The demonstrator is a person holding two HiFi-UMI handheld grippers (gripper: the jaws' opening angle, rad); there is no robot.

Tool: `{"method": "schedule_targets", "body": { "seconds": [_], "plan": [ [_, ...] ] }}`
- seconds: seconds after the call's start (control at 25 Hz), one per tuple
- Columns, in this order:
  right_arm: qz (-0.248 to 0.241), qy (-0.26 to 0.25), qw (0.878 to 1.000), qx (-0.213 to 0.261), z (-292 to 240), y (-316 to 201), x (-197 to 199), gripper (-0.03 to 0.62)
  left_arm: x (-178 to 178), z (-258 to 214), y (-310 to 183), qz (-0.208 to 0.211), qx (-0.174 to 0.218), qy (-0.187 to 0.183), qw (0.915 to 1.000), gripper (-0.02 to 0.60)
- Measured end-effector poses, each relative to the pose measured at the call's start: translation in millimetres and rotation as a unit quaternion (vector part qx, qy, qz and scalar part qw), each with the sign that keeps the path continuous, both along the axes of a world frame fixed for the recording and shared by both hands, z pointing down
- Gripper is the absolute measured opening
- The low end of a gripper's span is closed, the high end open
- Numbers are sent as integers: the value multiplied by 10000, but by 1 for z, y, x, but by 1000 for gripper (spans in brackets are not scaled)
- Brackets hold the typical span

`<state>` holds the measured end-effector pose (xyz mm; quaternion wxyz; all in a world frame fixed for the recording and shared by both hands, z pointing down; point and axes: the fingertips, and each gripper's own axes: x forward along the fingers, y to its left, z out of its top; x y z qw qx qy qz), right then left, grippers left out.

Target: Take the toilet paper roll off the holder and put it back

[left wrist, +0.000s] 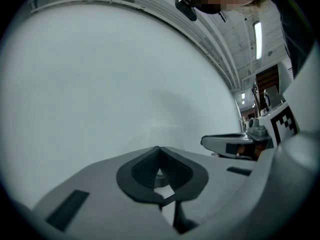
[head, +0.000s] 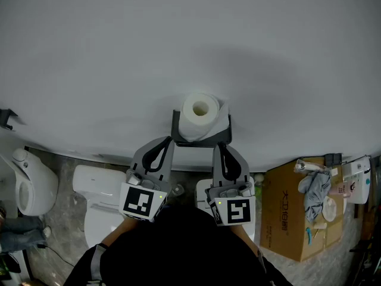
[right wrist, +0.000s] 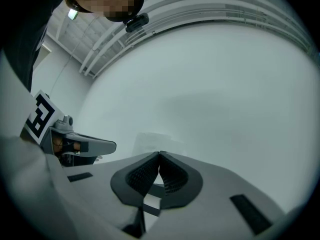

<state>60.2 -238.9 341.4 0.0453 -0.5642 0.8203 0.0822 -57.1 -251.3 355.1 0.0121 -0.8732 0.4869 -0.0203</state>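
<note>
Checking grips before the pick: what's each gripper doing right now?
Left gripper: closed, holding nothing.
Right gripper: closed, holding nothing.

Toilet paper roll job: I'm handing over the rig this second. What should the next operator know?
Left tongs: shut, empty, tips just below the holder, at its left side.
Right tongs: shut, empty, below the holder's right side.
Toilet paper roll: sitting in the holder on the white wall; neither pair of tongs grips it.
Done: nothing that shows.
Left: open the tongs, grip the roll, lift it off, set it back.
</note>
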Motion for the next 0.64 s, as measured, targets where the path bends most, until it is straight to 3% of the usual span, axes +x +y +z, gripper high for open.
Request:
{"method": "schedule_targets", "body": {
  "seconds": [0.64],
  "plan": [
    [-1,50,10000,40,-2,-1,0,23,2,0,-1,79,16,35,10000,6]
  ]
}}
